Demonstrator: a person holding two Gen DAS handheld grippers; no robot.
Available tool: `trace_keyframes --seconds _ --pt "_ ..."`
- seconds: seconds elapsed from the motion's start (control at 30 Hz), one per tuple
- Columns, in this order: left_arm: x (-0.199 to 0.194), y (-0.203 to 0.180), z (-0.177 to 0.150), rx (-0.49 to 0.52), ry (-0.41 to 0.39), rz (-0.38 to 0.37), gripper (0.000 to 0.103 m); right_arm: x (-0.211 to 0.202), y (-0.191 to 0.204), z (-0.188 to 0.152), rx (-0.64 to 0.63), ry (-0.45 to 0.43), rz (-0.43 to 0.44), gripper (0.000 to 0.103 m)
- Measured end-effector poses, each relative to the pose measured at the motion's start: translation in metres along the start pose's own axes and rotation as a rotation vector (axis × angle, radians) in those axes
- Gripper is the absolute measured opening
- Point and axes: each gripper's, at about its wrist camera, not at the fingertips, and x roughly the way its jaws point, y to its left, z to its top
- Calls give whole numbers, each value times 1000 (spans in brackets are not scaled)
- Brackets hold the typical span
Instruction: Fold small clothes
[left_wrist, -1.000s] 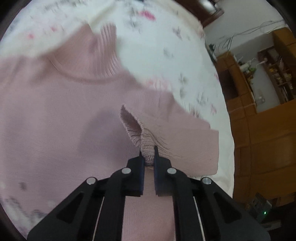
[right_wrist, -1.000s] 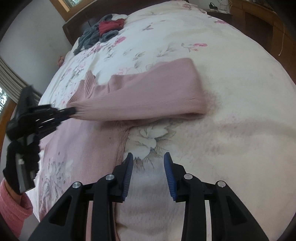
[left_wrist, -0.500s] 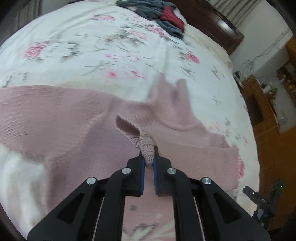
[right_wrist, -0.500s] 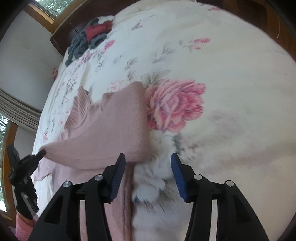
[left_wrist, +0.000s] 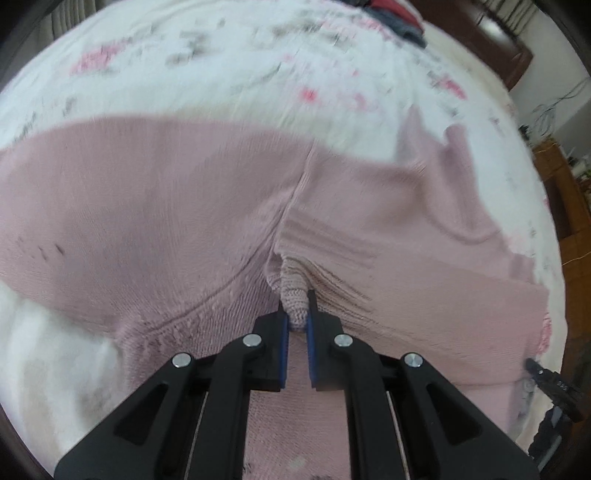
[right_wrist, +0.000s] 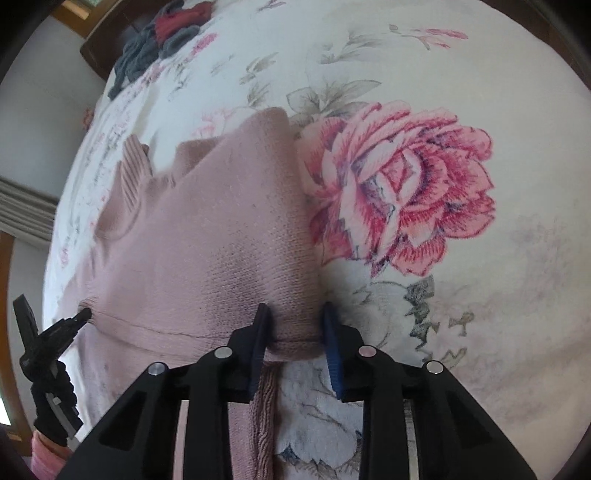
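Pink knit sweater (left_wrist: 155, 206) lay on the floral bedspread (right_wrist: 461, 277). Left gripper (left_wrist: 295, 325) pinched its cuff (left_wrist: 293, 299); right gripper (right_wrist: 295, 332) stood spread, straddling a folded edge.

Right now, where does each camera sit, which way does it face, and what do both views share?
Left wrist: on the left gripper, facing across the pink sweater toward the headboard; its fingers pinch a cuff.
Right wrist: on the right gripper, open around the sweater's folded edge, facing the floral blanket; gloved hand at left.
Shared: sweater, blanket, clothes pile, each other's gripper.
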Motion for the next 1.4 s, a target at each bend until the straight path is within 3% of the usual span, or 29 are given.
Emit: trace_keyframes --seconds 0.13,0.2,0.27,0.33,0.47,0.67,1.07,1.13,1.23,1.4 --pt "-13 7 -2 -17 -11 17 21 -17 15 2 -60 -3 -64 34" --pt "-32 9 -1 -18 -54 36 20 -36 27 -2 -102 -57 -94 38" --pt "-54 5 0 3 -110 26 22 -54 43 -5 -135 -105 -57 40" --pt "-59 -5 1 28 -111 -1 22 -58 61 -6 -158 -102 -16 40" --pt "-44 -34 0 88 -73 -49 22 -30 86 -7 -175 -39 3 40" --pt "11 -40 -9 112 37 -5 22 18 80 -13 -137 58 -31 40" --pt "14 -33 -9 111 29 -35 22 28 85 -13 -149 53 -56 42" --pt "-10 -25 -8 96 -7 -34 23 14 90 -14 -151 40 -50 43" --pt "-43 0 -11 74 -68 -63 38 -11 107 -25 -198 -1 -14 49" --pt "-87 96 -21 -38 -118 12 38 -16 144 -60 -293 44 52 51"
